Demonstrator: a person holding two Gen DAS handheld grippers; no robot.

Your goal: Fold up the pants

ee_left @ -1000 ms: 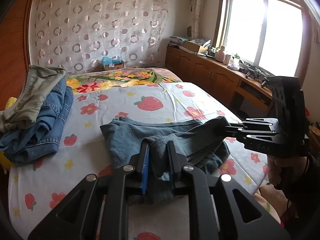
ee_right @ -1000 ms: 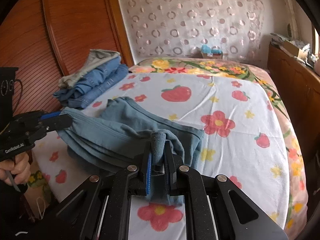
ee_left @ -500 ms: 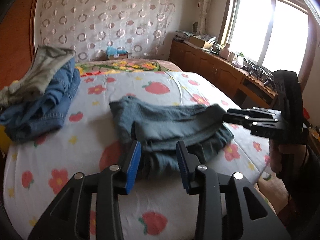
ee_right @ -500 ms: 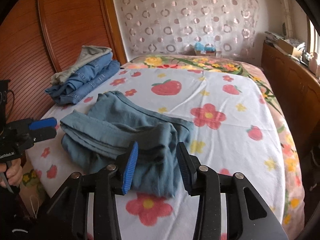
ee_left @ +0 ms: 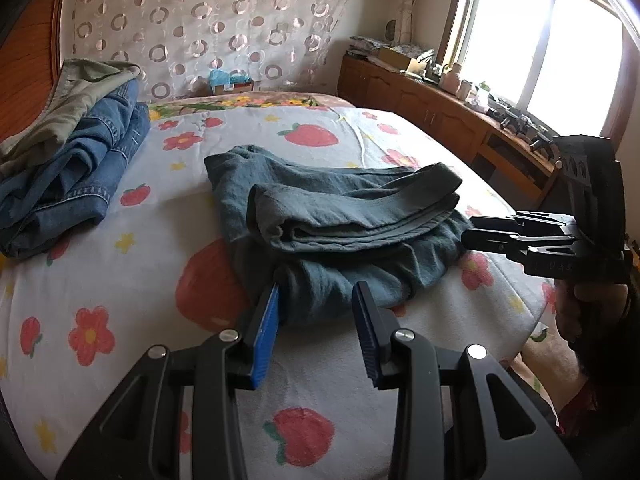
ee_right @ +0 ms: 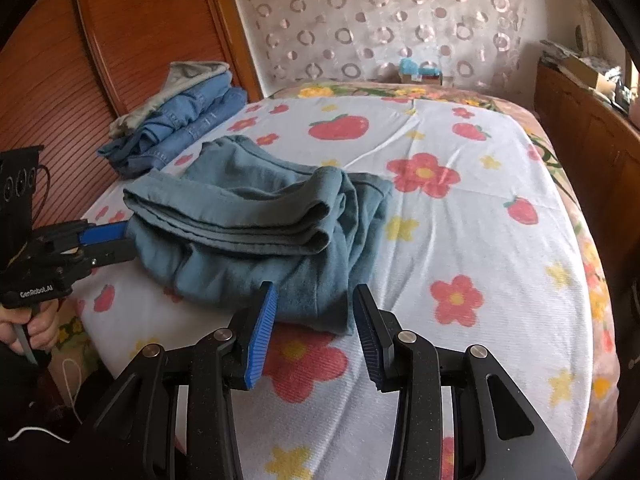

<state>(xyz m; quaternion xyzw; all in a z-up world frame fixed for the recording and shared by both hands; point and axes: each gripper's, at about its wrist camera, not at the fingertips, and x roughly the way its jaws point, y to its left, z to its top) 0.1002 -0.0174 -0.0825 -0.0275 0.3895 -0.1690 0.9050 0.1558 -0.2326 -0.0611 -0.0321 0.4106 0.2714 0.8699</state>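
The teal pants lie folded in a loose bundle on the flower-print bed sheet, near the front edge; they also show in the right wrist view. My left gripper is open and empty, just in front of the bundle's near edge. My right gripper is open and empty, just in front of the bundle's other end. Each gripper shows in the other's view: the right one beside the pants' right end, the left one beside their left end.
A pile of blue jeans and a grey-green garment lies at the bed's left, against a wooden headboard. A small box sits at the far end. A wooden cabinet with clutter runs under the window on the right.
Both grippers opened and let go of the pants, then drew back a little. The pants dropped onto the bed in a folded bundle.
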